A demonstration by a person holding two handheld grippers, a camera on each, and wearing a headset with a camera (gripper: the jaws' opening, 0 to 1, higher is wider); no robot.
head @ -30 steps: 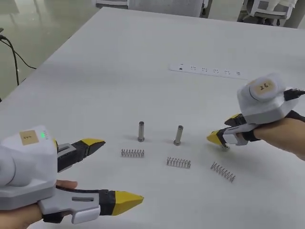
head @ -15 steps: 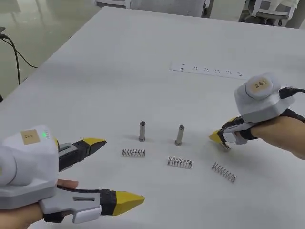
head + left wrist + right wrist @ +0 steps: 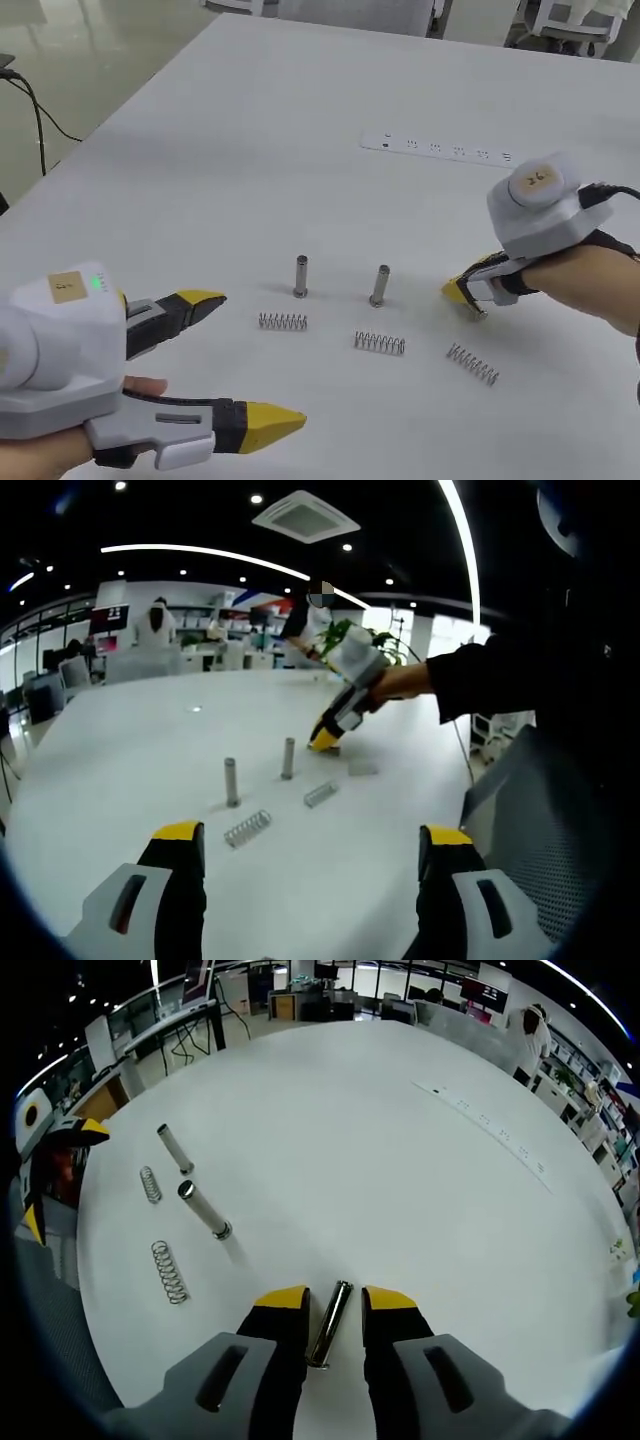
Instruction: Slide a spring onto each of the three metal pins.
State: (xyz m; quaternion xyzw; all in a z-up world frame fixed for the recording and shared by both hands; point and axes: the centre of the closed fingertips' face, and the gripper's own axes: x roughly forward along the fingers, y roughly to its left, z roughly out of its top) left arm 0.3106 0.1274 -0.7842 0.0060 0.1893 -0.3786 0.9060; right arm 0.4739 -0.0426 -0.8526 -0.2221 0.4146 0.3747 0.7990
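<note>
Two metal pins stand upright on the white table, the left pin (image 3: 301,276) and the middle pin (image 3: 380,285). Three springs lie in front of them: a left spring (image 3: 282,321), a middle spring (image 3: 379,343) and a right spring (image 3: 472,363). My right gripper (image 3: 465,292) is low at the right, shut on the third pin (image 3: 330,1322), whose flanged base sits near the table. My left gripper (image 3: 250,360) hovers at the near left, wide open and holding nothing. Its own view shows both standing pins (image 3: 231,781) and a spring (image 3: 248,828) ahead of its fingers (image 3: 180,880).
A white power strip (image 3: 440,152) is set in the table beyond the pins. The table (image 3: 250,150) stretches bare to the far edge, with chairs past it. In the left gripper view a person stands in the office far behind.
The right gripper has tilted up slightly while staying on the third pin. The left gripper, the standing pins and the springs have kept their places; the head view has shifted a little.
</note>
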